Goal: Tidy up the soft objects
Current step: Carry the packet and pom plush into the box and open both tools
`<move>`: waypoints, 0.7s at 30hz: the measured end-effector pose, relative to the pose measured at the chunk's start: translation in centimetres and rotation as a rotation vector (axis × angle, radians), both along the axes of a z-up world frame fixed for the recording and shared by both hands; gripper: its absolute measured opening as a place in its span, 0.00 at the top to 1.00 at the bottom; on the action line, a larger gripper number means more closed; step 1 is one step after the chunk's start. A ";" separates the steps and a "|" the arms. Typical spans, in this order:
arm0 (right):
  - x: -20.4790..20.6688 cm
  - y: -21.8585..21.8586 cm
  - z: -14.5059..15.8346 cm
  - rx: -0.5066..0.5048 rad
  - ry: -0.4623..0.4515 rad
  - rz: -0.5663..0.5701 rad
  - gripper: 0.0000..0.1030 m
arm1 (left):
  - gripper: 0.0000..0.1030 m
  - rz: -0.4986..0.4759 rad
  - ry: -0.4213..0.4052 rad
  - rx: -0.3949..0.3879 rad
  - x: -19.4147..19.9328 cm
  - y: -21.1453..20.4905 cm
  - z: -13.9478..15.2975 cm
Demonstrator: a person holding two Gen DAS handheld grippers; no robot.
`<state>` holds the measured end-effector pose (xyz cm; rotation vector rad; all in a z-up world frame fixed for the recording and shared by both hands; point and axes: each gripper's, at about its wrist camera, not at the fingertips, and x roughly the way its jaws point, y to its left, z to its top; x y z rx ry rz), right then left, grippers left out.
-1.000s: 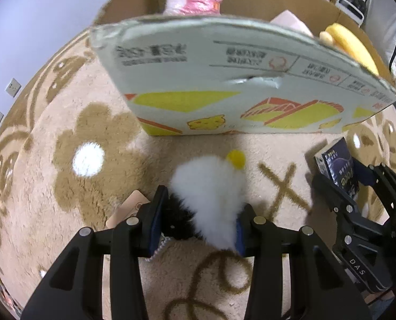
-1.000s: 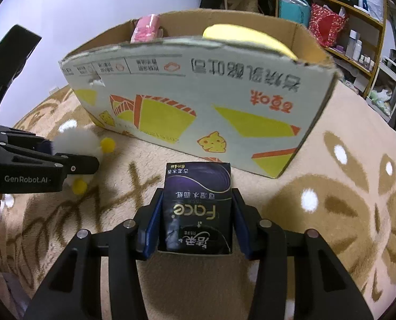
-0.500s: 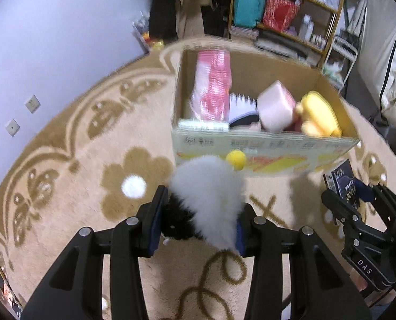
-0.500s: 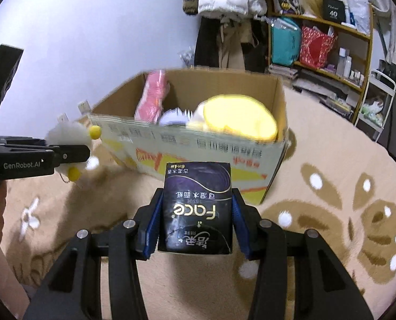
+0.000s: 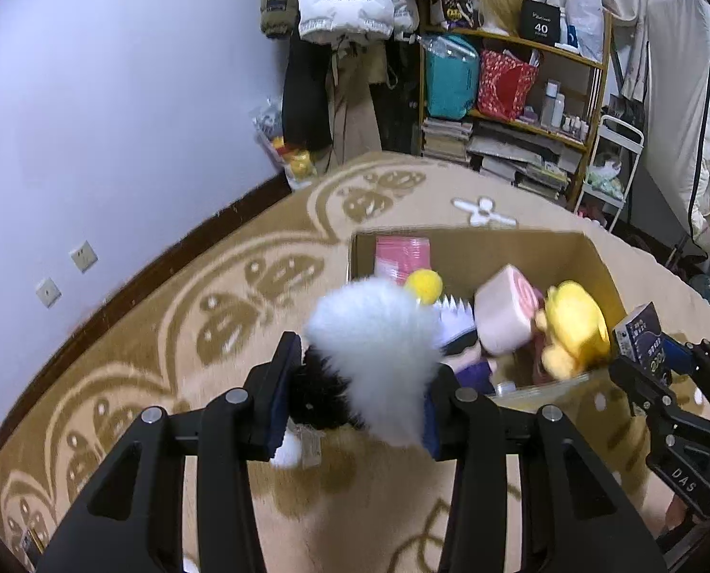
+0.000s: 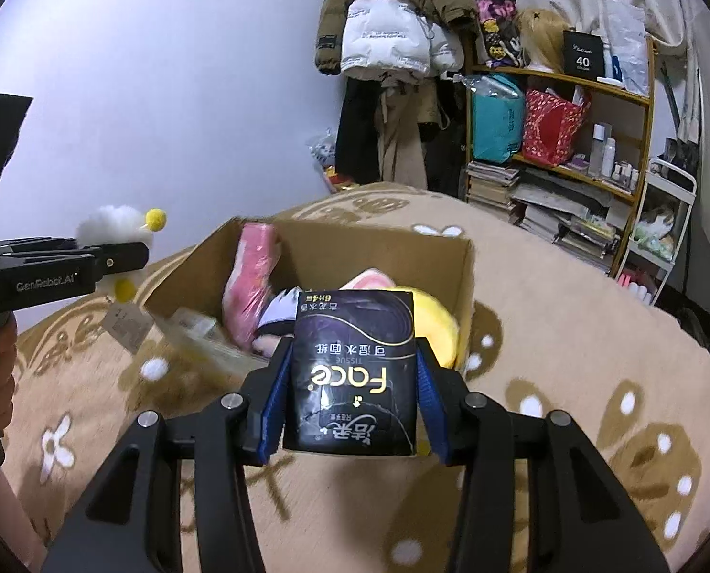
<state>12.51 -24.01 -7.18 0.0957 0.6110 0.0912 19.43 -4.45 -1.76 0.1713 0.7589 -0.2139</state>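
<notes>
My left gripper (image 5: 355, 396) is shut on a fluffy white and black plush toy (image 5: 374, 353) with yellow pompoms, held in the air at the near left corner of an open cardboard box (image 5: 594, 258). My right gripper (image 6: 350, 410) is shut on a dark tissue pack (image 6: 350, 372), held above the box's near edge (image 6: 465, 286). The box holds a pink pack (image 5: 403, 258), a pink roll-shaped cushion (image 5: 503, 315) and a yellow plush (image 5: 570, 329). The left gripper and plush also show in the right wrist view (image 6: 116, 229).
The box stands on a beige patterned carpet (image 5: 211, 296). A white wall (image 5: 92, 119) with sockets is to the left. Hanging coats (image 5: 350, 5) and a cluttered wooden shelf (image 5: 522, 95) stand behind the box.
Both grippers have risen from carpet level with their loads. The views now look down into the box from above instead of at its side.
</notes>
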 end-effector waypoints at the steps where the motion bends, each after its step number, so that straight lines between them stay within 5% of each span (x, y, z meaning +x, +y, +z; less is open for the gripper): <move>1: 0.4 -0.2 0.1 -0.001 -0.001 -0.004 0.51 | 0.60 -0.004 -0.008 0.003 0.2 -0.1 0.1; 6: 2.6 -0.9 0.4 -0.017 0.001 -0.012 0.51 | 0.59 -0.036 -0.046 0.023 1.9 -1.1 0.6; 21: 6.7 -2.3 0.0 -0.012 0.050 -0.027 0.50 | 0.53 -0.059 0.011 0.003 4.0 -2.1 -2.2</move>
